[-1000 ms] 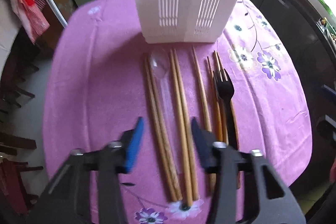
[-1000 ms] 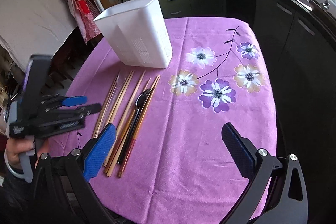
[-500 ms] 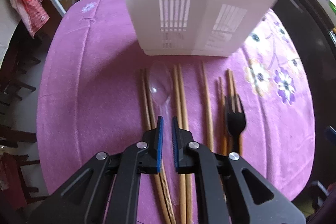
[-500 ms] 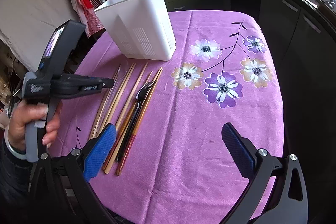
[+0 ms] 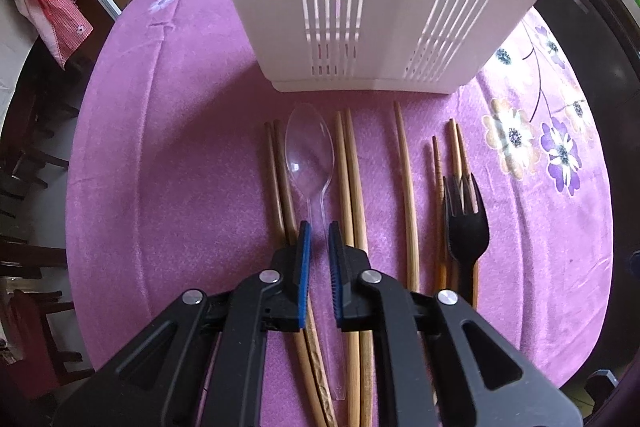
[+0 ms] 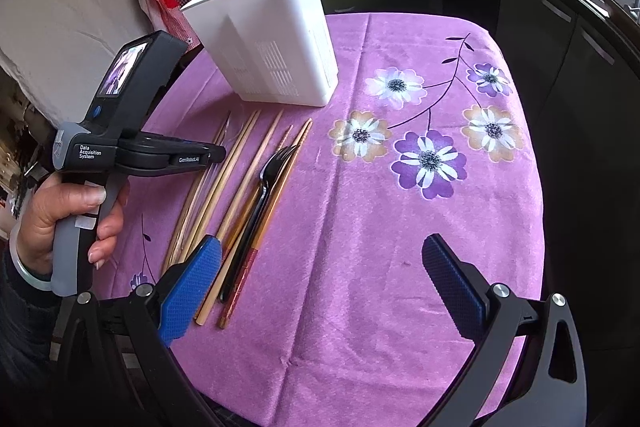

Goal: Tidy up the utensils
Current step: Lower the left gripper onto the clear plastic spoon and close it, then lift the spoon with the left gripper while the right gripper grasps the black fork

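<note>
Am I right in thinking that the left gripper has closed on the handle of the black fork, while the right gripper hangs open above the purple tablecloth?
Not quite: the left gripper has closed on the handle of the clear plastic spoon, not the black fork, which lies untouched further right, as the left wrist view shows. The right gripper does hang open above the purple tablecloth.

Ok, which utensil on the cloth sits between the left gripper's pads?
The clear plastic spoon: its see-through handle runs between the left gripper pads, wooden chopsticks either side.
</note>
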